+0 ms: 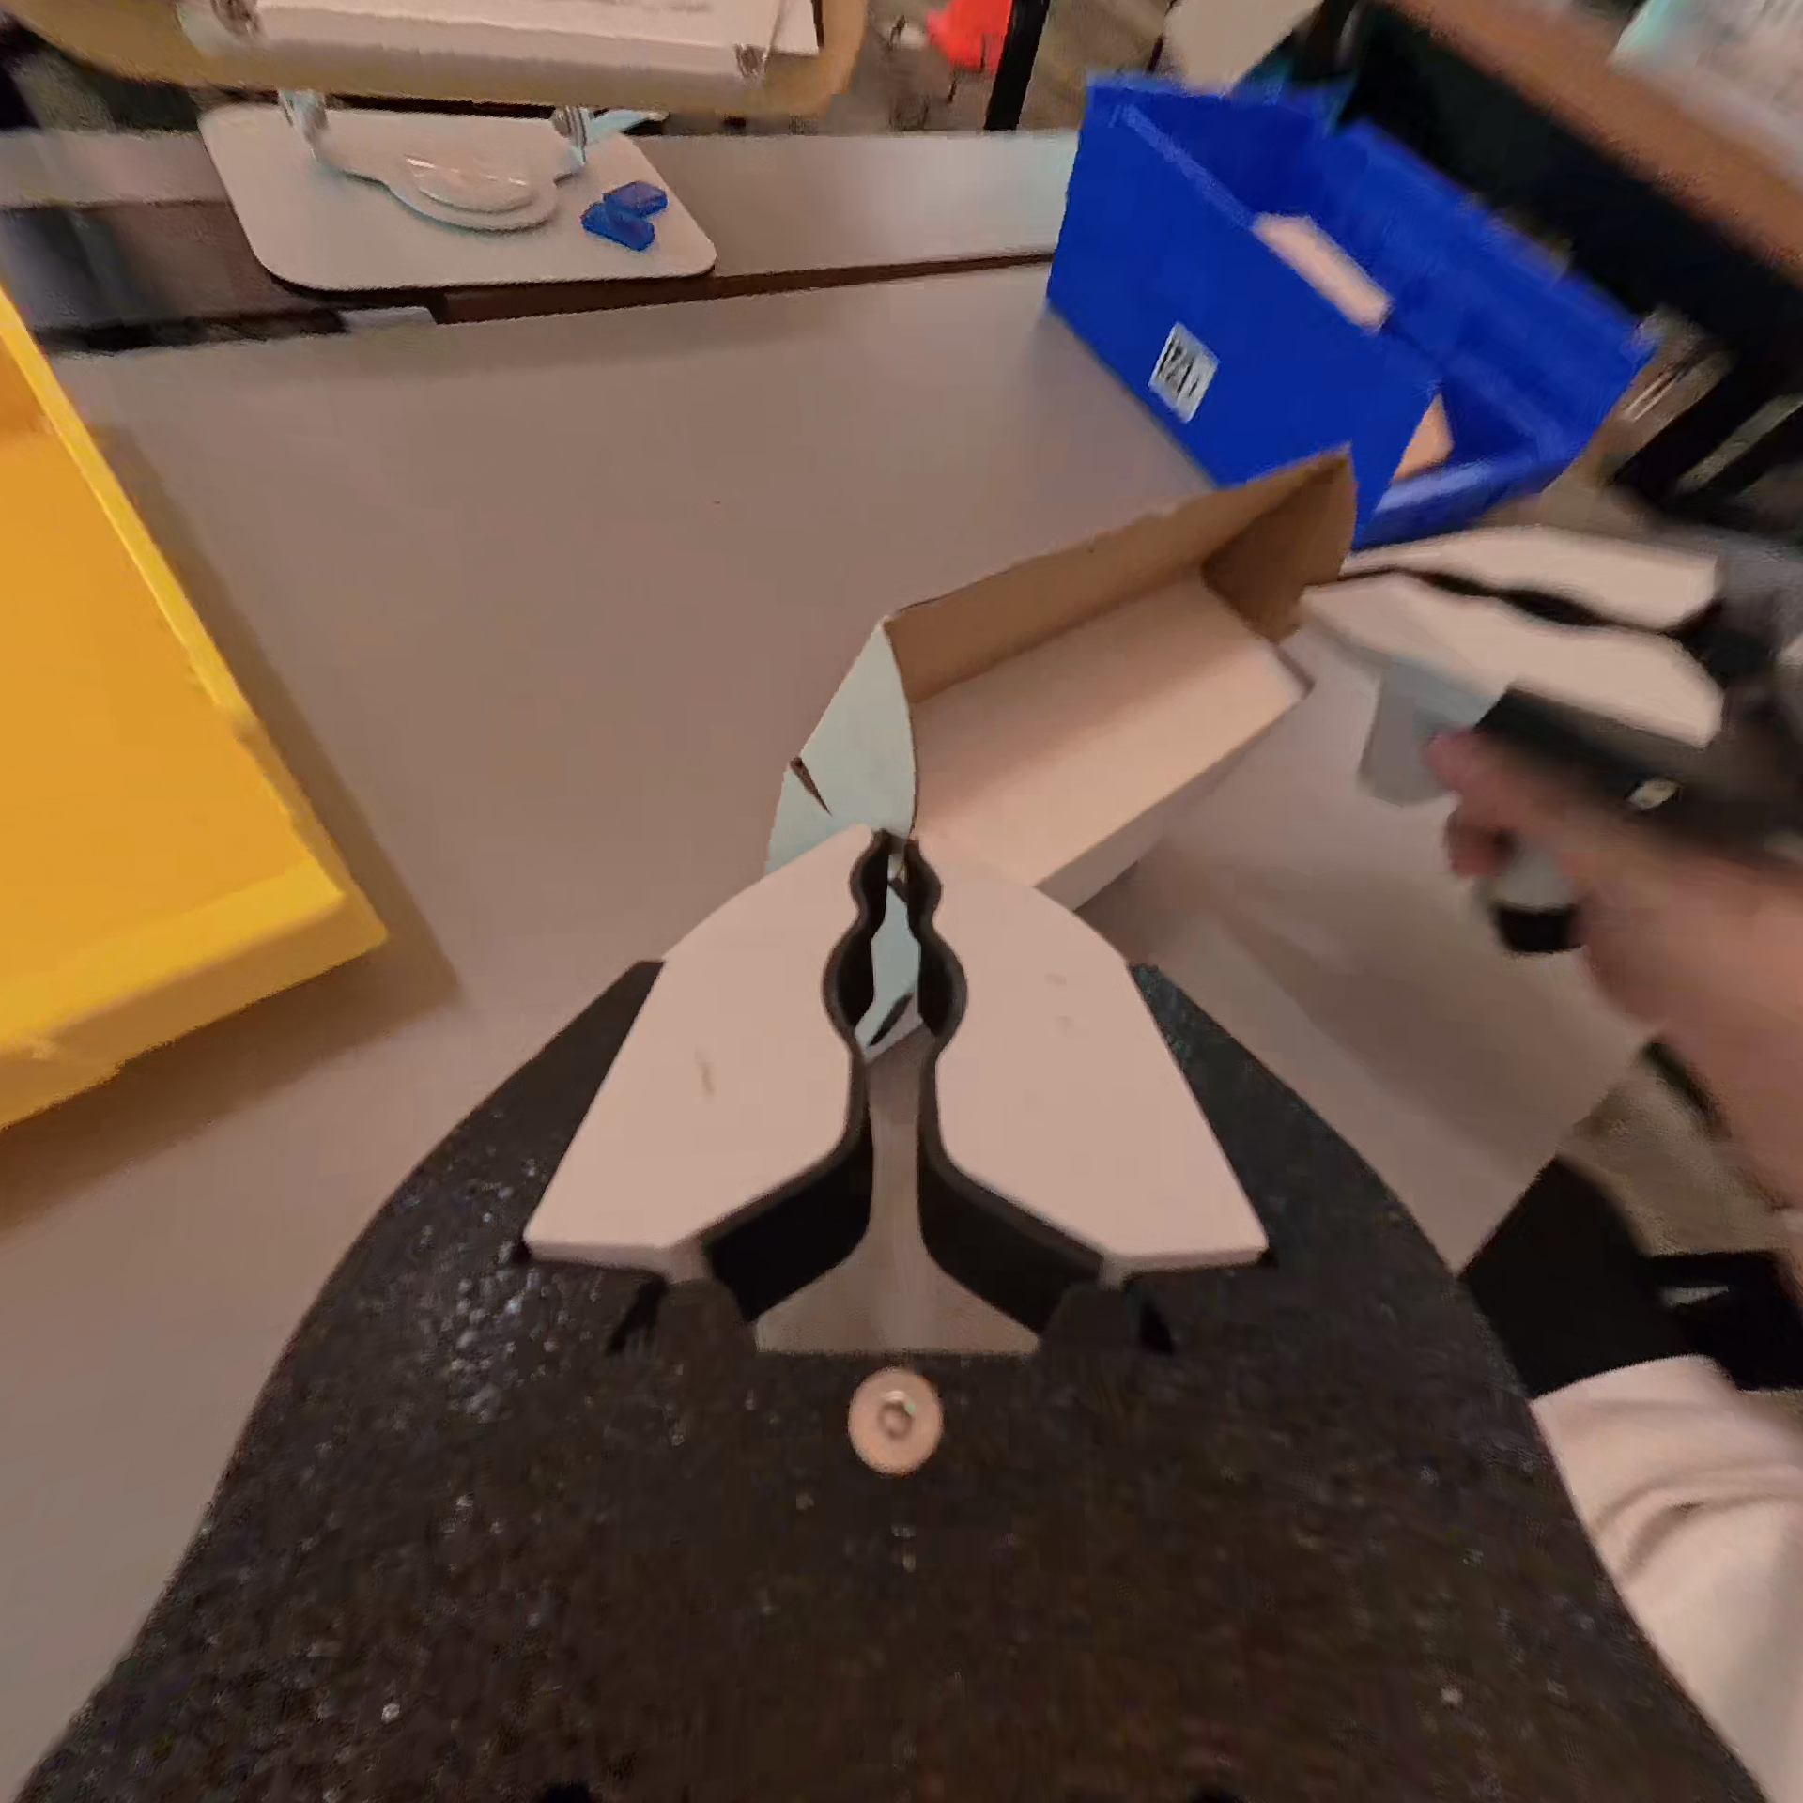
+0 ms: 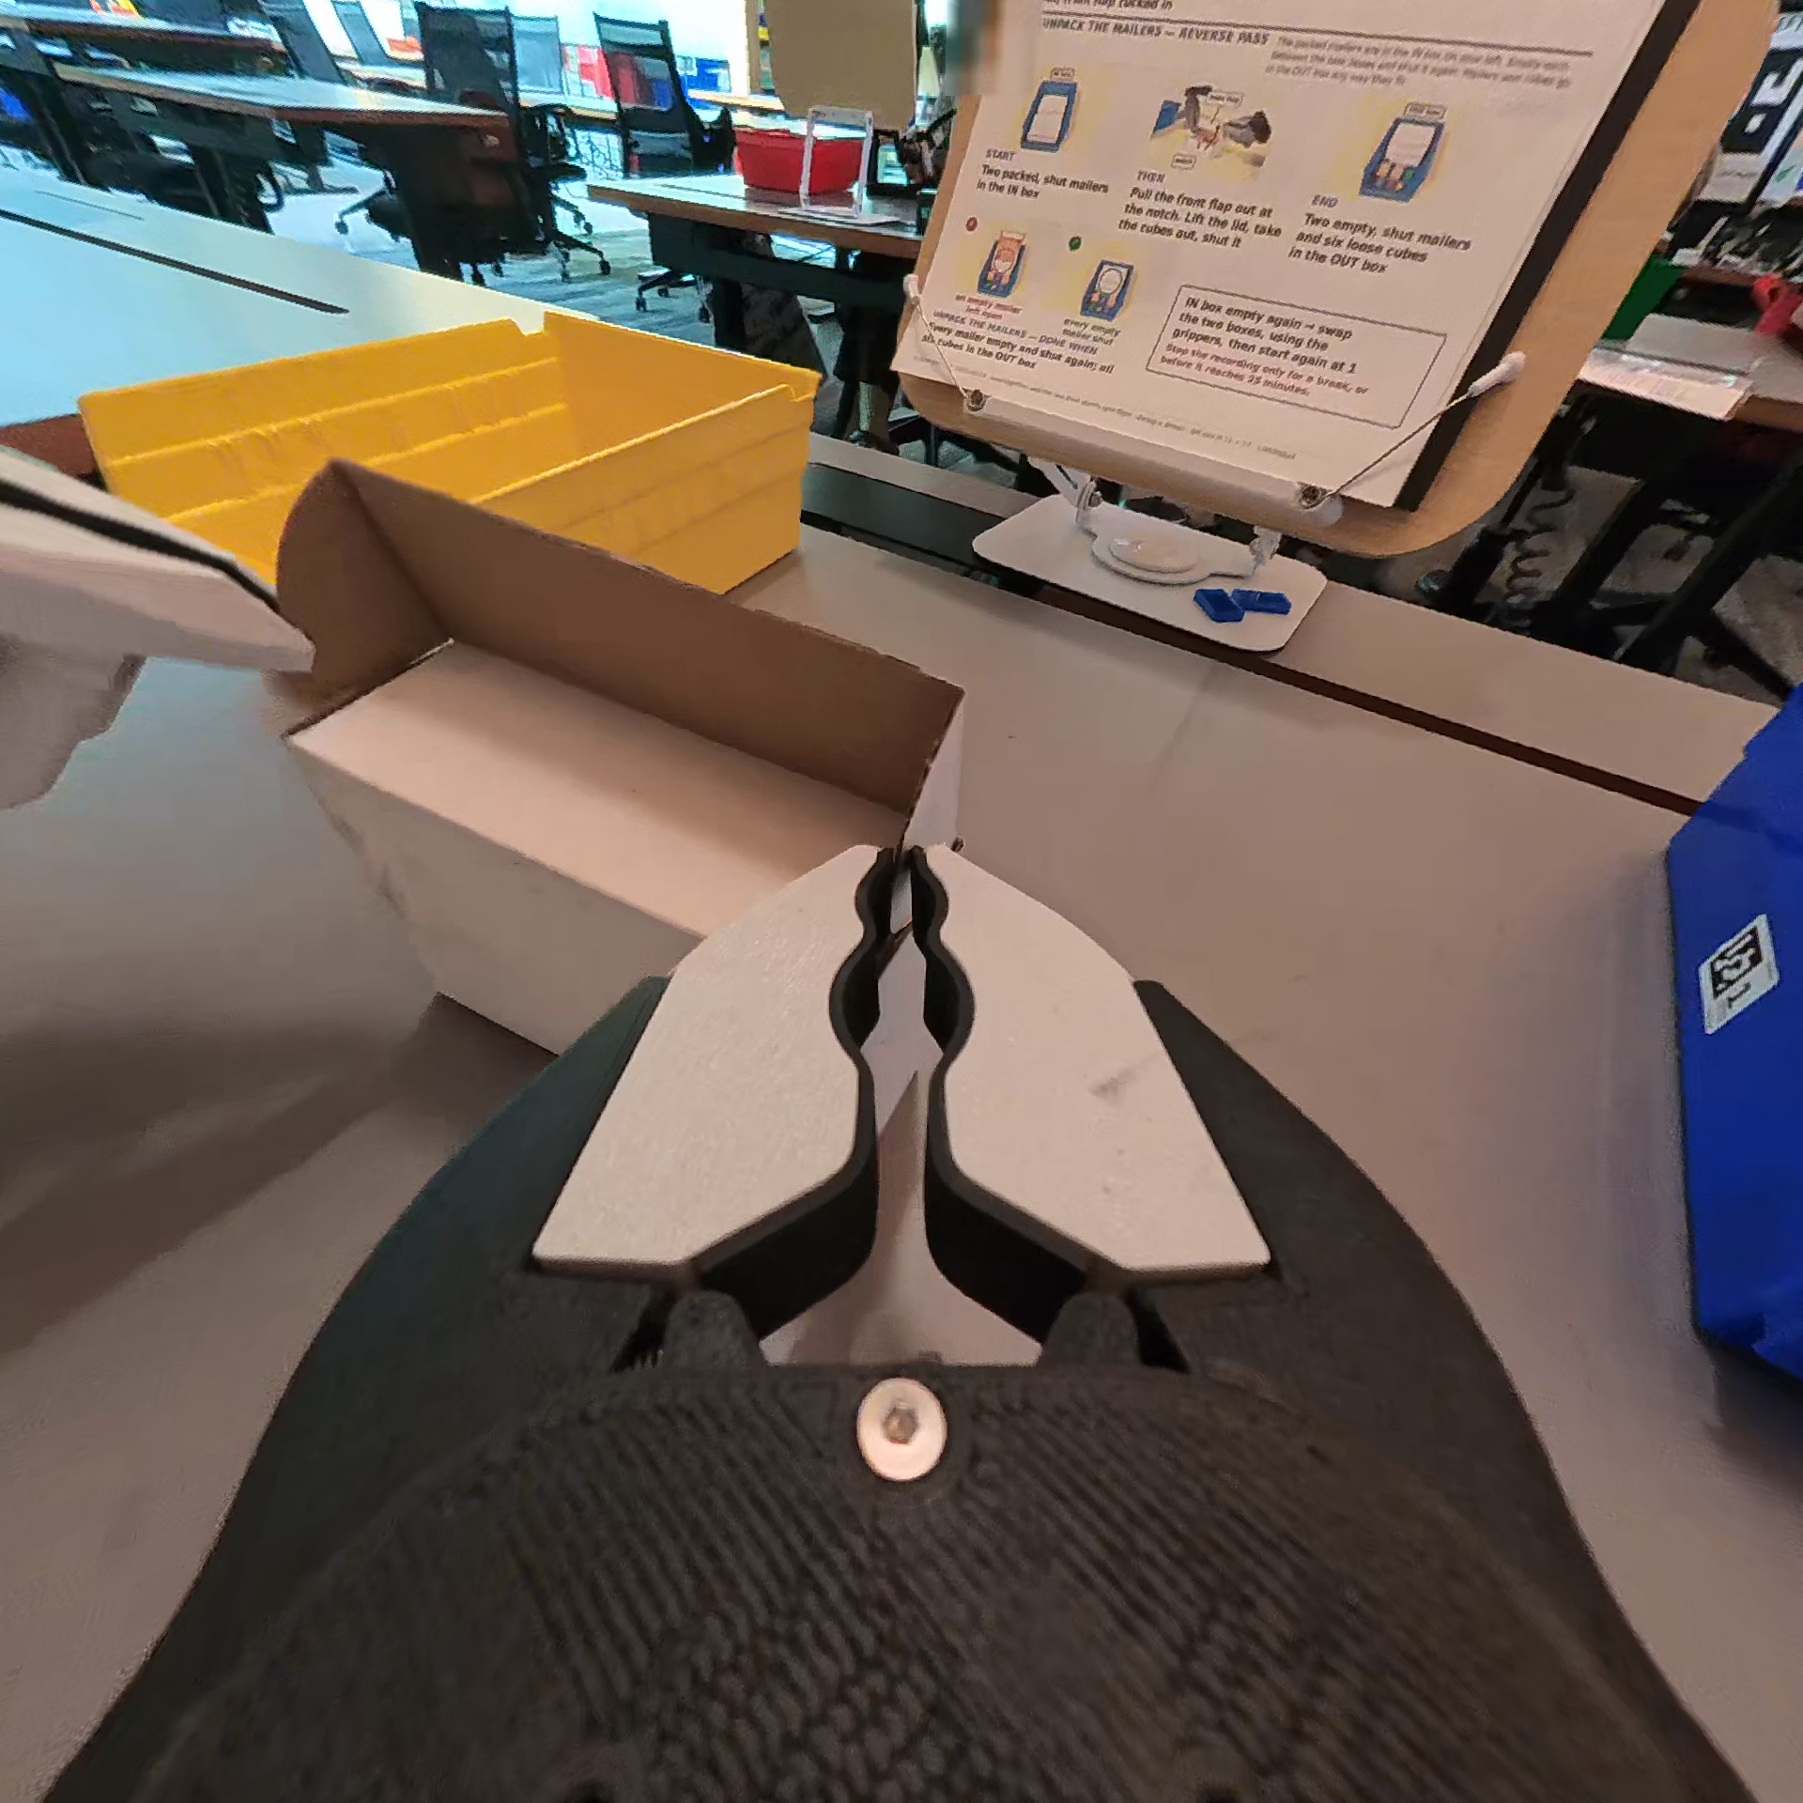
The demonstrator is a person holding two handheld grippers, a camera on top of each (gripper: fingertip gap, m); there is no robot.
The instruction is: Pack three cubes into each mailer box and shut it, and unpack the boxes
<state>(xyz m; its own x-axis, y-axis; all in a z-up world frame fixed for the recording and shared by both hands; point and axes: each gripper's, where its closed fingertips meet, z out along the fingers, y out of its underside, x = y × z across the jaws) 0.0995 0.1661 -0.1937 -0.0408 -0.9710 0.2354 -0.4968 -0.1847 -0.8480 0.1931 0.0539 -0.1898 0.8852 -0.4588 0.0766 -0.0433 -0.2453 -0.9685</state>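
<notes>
**One mailer in hand, flap up, both grippers pinching its side flaps**

Left wrist view: left gripper (image 1: 896, 851) had its jaws nearly closed on a white side flap at the near end of the mailer box (image 1: 1063, 741). Box sat mid-table (image 1: 546, 585), lid down, brown front flap standing up, not tucked. Right gripper (image 1: 1522, 624), blurred, met the far end of the box. Yellow bin (image 1: 146, 781) lay at the table's left edge, blue bin (image 1: 1268, 322) toward the far right corner. No cubes visible; contents hidden.

Right wrist view: right gripper (image 2: 902, 859) was pinched almost shut on the thin flap at the mailer box (image 2: 585, 810) corner. Left gripper (image 2: 146, 585) touched the opposite end. Yellow bin (image 2: 468, 439) looked empty. Instruction board (image 2: 1268, 244) stood on a stand at the far edge; office desks and chairs (image 2: 507, 146) behind.

Judgement: mid-task, closing or opening this box, cannot tell which; the flap step looked unfinished.
</notes>
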